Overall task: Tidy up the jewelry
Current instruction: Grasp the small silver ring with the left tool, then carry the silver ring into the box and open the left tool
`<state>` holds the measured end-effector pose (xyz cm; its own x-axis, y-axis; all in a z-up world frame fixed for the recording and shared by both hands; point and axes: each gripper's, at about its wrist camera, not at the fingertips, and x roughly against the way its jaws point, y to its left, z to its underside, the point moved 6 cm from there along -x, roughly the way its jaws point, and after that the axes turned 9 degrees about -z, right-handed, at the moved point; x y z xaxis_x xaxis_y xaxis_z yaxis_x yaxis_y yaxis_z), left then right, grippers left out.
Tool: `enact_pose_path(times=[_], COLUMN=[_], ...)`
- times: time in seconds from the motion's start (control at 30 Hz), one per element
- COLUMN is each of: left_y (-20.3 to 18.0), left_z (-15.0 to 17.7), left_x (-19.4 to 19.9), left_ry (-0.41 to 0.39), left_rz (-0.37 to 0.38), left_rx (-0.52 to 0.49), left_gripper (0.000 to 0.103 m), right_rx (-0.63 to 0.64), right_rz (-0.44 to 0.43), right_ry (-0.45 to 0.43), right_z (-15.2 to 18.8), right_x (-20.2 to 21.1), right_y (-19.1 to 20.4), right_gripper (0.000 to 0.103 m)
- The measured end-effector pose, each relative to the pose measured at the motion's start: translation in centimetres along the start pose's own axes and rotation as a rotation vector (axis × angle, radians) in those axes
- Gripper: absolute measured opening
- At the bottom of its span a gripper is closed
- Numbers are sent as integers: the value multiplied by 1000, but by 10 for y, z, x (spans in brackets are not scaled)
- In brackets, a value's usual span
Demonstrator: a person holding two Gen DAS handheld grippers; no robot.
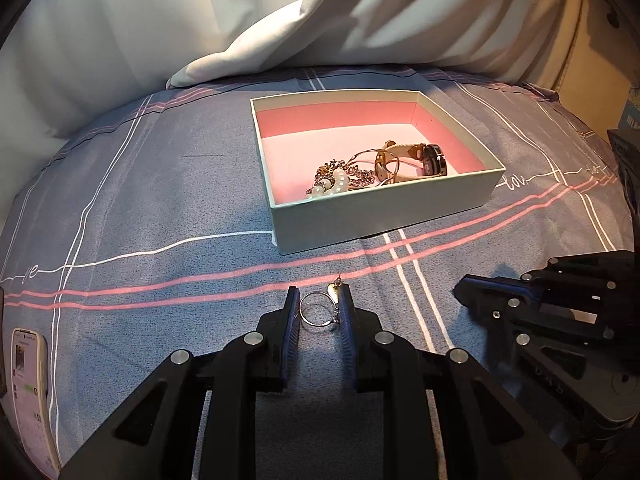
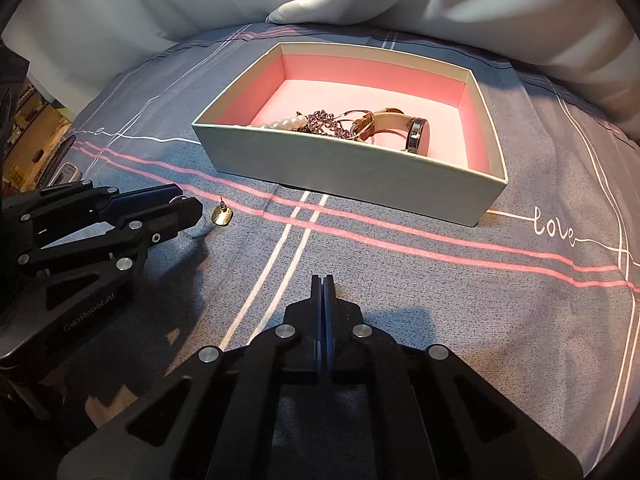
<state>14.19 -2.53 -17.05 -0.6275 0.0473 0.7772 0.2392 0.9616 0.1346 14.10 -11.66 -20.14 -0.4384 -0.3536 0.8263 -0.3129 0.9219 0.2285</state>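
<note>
A thin silver ring (image 1: 316,314) lies on the grey bed sheet between the pads of my left gripper (image 1: 319,296), which press on both its sides. A small gold earring (image 1: 333,289) sits just past the right fingertip, loose on the sheet. Beyond them stands an open pale box (image 1: 384,208) with a pink lining; it holds a pearl strand (image 1: 332,184), a chain (image 1: 360,176) and a watch (image 1: 432,156). In the right wrist view my right gripper (image 2: 322,280) is shut with nothing in it, in front of the box (image 2: 340,160). The left gripper (image 2: 188,200) and the earring (image 2: 221,216) are to its left.
A phone (image 1: 30,380) lies on the sheet at the far left. White bedding (image 1: 280,40) is piled behind the box. The striped sheet (image 2: 440,300) stretches flat to the right of my right gripper.
</note>
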Motion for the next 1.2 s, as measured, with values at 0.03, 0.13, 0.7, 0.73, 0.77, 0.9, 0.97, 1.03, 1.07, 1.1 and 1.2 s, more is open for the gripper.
enact_pose_path(times=[0.03,0.13,0.7,0.73,0.77,0.9,0.97,1.03,1.07,1.1,1.2], left_y=[-2,-7,1,1,2,6,7,7,6,7,7], left_z=[-2,-10,-103,-108,-113,-127,-129,-129,-129,-128,-125], left_x=[2,8,17,15,13,8,6,5,4,3,0], left_ry=[-1,-17,-121,-119,-117,-116,-114,-111,-108,-105,-93], left_rz=[10,25,35,31,25,22,17,16,15,14,12], left_rx=[-1,4,116,116,122,138,138,136,136,137,141], left_gripper=[19,19,19,19,19,19,19,19,19,19,19], right_rx=[4,11,6,6,7,11,12,13,14,14,13], right_rz=[3,10,62,66,71,85,90,89,89,88,88], right_ry=[-2,-18,-145,-149,-151,-150,-150,-145,-142,-136,-121], right_z=[-1,-7,-96,-102,-107,-119,-121,-120,-120,-119,-116], right_x=[1,7,36,37,37,36,35,34,33,31,25], right_y=[1,1,-19,-20,-21,-23,-24,-24,-24,-24,-26], right_gripper=[2,2,2,2,2,2,2,2,2,2,2])
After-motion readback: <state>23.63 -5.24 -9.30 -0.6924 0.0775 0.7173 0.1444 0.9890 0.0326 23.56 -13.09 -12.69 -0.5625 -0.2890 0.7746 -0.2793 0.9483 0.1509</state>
